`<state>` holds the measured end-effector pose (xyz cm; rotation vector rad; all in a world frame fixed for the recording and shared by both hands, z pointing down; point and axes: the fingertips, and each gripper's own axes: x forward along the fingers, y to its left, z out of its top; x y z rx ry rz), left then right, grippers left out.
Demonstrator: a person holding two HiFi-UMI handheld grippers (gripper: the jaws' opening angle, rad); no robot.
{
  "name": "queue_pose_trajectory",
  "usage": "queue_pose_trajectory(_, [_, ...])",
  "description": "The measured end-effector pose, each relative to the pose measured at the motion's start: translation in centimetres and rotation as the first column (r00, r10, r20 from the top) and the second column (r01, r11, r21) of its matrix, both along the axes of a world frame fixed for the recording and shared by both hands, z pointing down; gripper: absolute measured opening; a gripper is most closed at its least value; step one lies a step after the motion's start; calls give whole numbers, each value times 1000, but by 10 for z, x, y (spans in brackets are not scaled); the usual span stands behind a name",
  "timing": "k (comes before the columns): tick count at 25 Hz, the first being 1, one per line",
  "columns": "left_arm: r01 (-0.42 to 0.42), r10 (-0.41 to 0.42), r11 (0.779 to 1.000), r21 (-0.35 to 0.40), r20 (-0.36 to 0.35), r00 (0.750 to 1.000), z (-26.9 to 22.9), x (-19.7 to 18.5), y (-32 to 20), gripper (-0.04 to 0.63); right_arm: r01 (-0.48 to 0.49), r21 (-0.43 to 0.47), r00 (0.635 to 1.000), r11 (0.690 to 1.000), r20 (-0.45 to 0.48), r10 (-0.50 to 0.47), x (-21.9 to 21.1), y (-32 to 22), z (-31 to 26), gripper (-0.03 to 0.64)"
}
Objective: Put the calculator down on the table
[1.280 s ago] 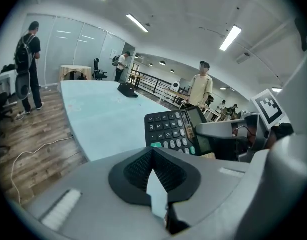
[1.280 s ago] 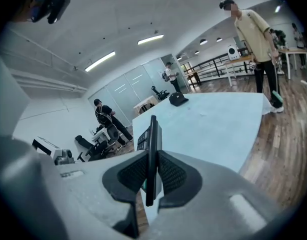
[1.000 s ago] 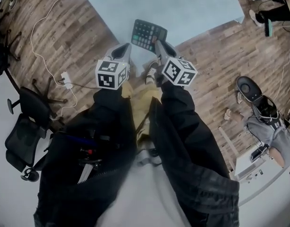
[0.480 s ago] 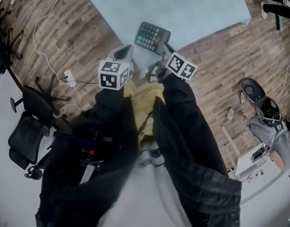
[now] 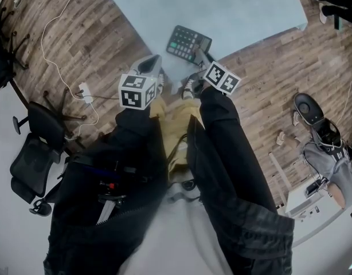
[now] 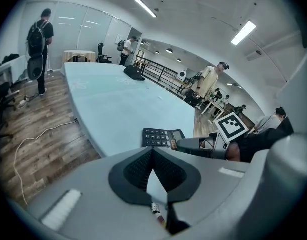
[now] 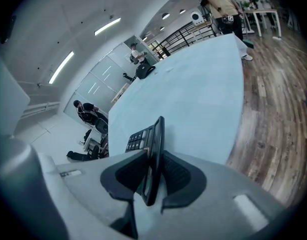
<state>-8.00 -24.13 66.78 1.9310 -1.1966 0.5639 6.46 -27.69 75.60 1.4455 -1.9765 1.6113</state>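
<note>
Head view: the calculator (image 5: pixel 189 43) lies by the near edge of the worktop (image 5: pixel 233 10). The right gripper (image 5: pixel 199 58) is at its near end and the left gripper (image 5: pixel 151 67) is parked beside.

Left gripper view: its jaws are closed on nothing, and the calculator looks flat on the worktop.

Only the right gripper view shows this: its jaws are opening with the calculator's edge between them, and there's a gap on one side.

Looks like the let-go step. Next it should back straight out without dragging the calculator.

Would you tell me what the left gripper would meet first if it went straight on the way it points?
Most likely the table top near its edge, since the left gripper points down at it. The calculator lies just beyond, slightly right, though depth is unclear.
</note>
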Motion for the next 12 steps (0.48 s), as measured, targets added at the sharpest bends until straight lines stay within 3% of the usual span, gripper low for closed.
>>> queue_pose_trajectory(4, [0,0,1000,5,1,1000,-2,0,3,-4,13,18,1000,1000,-19,-13,1,1,1,90])
queue_pose_trajectory(7, [-4,4,1000,23,1,1000,-9,4,-1,-3,15,28,999,999,-28,-14,9,0,-4,137])
queue_pose_trajectory(12, [-17,19,996,83,-16,1000,-32,15,-14,-3,-18,106,996,994,-82,27,33,-7,-44,140])
